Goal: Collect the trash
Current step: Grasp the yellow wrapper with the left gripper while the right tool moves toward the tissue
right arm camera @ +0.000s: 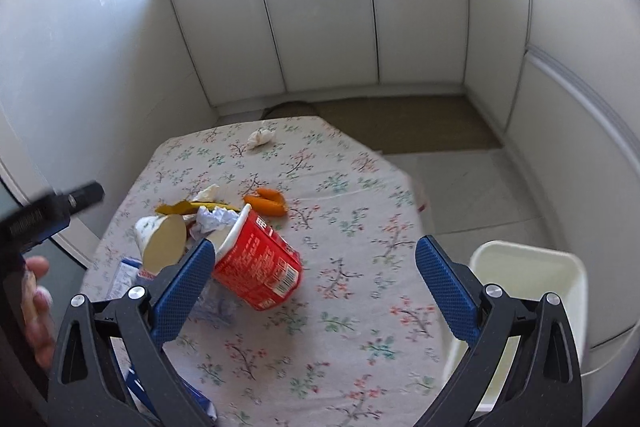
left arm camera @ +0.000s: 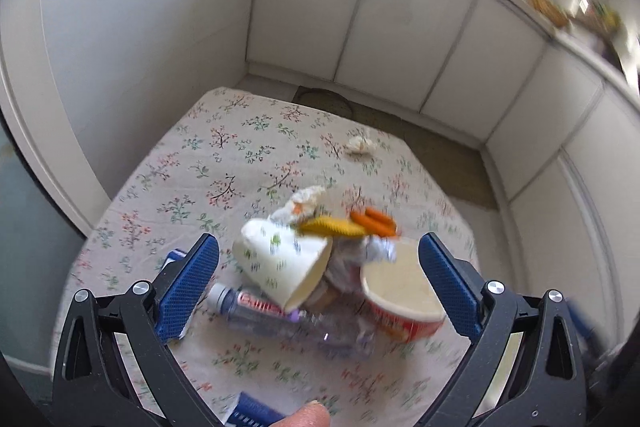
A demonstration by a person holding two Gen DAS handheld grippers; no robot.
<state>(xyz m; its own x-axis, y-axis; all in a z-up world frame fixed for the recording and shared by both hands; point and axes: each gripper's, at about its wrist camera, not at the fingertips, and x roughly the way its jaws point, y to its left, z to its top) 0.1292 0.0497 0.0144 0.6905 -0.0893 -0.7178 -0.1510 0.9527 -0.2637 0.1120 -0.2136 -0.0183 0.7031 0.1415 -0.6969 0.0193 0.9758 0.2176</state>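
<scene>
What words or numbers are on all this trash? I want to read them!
None can be read for sure.
Red noodle cup: white print on its side, too blurred to read.
Plastic bottle: red and white label, too blurred to read.
White paper cup: only small green and blue marks, smeared by motion.
Blue and white carton: print too small and partly hidden.
Both grippers, left and right, bear no writing.

On the desk (right arm camera: 360, 211) — one red noodle cup (right arm camera: 260, 263), one paper cup (right arm camera: 162, 241), two carrots (right arm camera: 266, 201), one plastic bottle (left arm camera: 280, 319), perhaps three crumpled tissues (right arm camera: 260, 138) — one white bin (right arm camera: 528, 291) beside its right edge.
</scene>
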